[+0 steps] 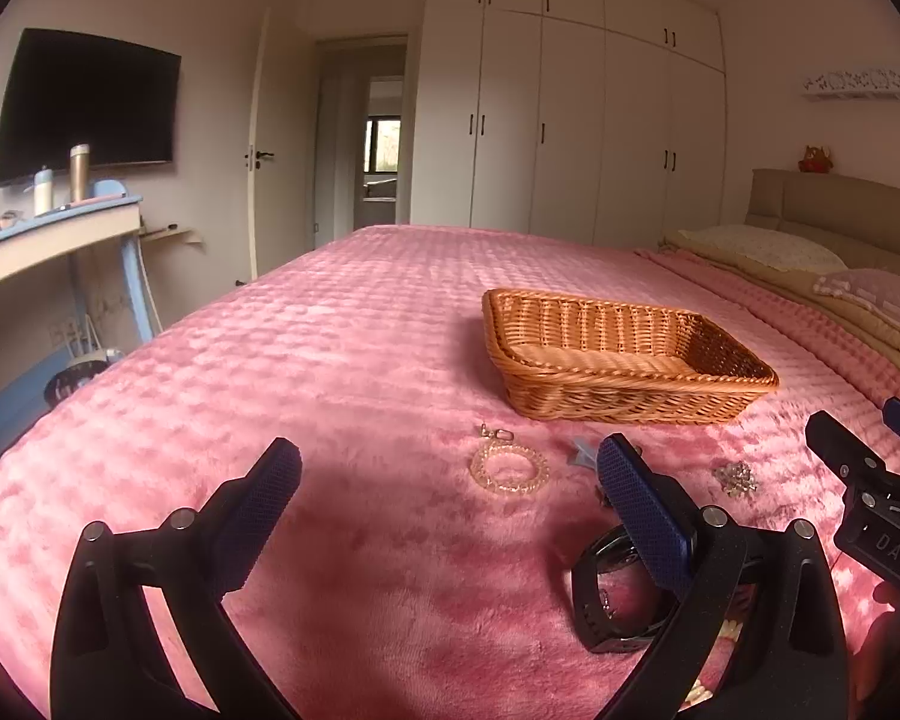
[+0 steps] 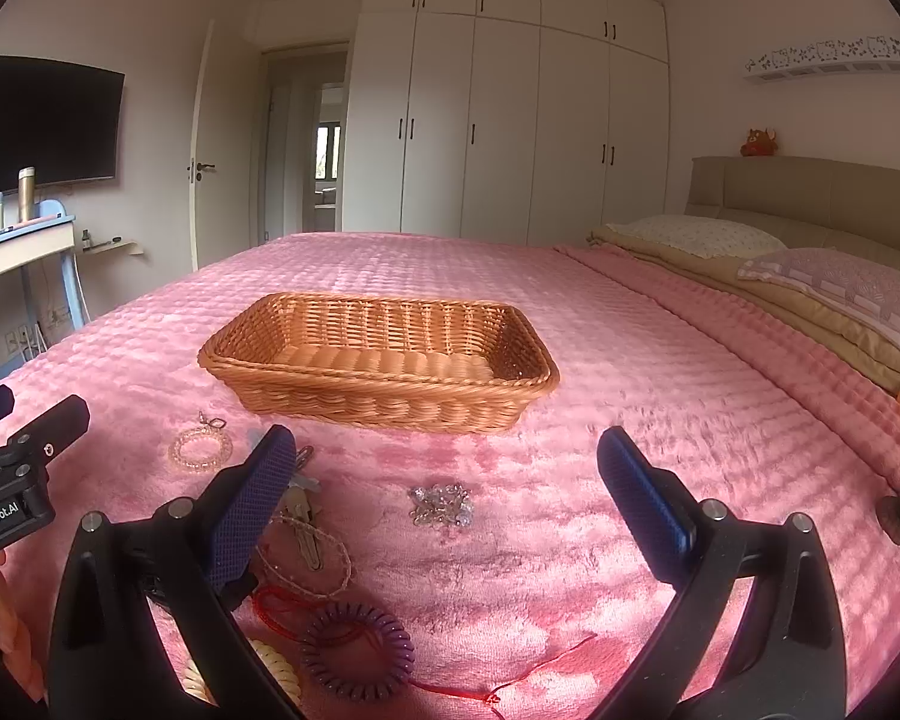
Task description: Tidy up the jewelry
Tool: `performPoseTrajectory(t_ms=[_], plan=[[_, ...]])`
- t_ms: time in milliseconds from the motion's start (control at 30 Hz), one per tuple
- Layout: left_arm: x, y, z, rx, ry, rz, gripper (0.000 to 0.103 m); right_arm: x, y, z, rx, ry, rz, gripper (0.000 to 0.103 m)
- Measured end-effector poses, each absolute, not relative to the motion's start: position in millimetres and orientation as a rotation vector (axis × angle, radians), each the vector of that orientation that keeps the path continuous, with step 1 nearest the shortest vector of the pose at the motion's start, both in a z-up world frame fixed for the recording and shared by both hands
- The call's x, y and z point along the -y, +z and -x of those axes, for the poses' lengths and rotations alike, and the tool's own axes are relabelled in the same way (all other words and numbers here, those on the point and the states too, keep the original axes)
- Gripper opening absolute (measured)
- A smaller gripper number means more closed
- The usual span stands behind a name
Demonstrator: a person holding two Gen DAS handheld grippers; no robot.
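Working from the left, we hold the left hand-held gripper [image 1: 450, 510] with its jaws spread wide and empty above the pink bed [image 1: 342, 360], the bead bracelet [image 1: 509, 469] lying just ahead between its fingers. It looks light and stretchy, so we would pinch across one side of the ring. Next comes the black watch [image 1: 606, 600], stiffer and probably heavier; its band seems the safest hold. Further right, the small silver cluster [image 2: 441, 504] sits loose on the plush, likely snagging in the pile. The purple coil hair tie [image 2: 357, 651] is soft and springy. Our right hand-held gripper [image 2: 444, 501] is likewise spread and empty. The wicker basket [image 2: 378, 387] waits beyond.
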State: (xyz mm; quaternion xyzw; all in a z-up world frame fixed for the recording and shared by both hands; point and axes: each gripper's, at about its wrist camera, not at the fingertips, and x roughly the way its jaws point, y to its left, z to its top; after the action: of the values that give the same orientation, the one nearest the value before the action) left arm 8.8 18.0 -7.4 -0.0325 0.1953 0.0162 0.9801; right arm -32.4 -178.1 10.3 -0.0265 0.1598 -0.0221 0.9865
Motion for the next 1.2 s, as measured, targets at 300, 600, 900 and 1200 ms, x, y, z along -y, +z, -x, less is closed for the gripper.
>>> performPoseTrajectory(t_ms=[300, 600, 900, 1200], plan=[[-16.9, -7.4, -9.0, -0.398, 0.034, 0.065, 0.096, 176.8, 9.8, 32.5, -0.321, -0.045, 0.054, 0.097], [-17.2, -7.4, -9.5, -0.398, 0.035, 0.065, 0.096, 176.8, 9.9, 32.2, -0.321, -0.045, 0.055, 0.097], [-17.2, -7.0, -9.6, -0.397, 0.035, 0.066, 0.096, 176.6, 8.1, 31.7, -0.323, -0.043, 0.053, 0.097], [-16.5, -7.2, -9.4, -0.399, 0.036, 0.064, 0.096, 176.4, 7.5, 31.0, -0.323, -0.043, 0.053, 0.097]])
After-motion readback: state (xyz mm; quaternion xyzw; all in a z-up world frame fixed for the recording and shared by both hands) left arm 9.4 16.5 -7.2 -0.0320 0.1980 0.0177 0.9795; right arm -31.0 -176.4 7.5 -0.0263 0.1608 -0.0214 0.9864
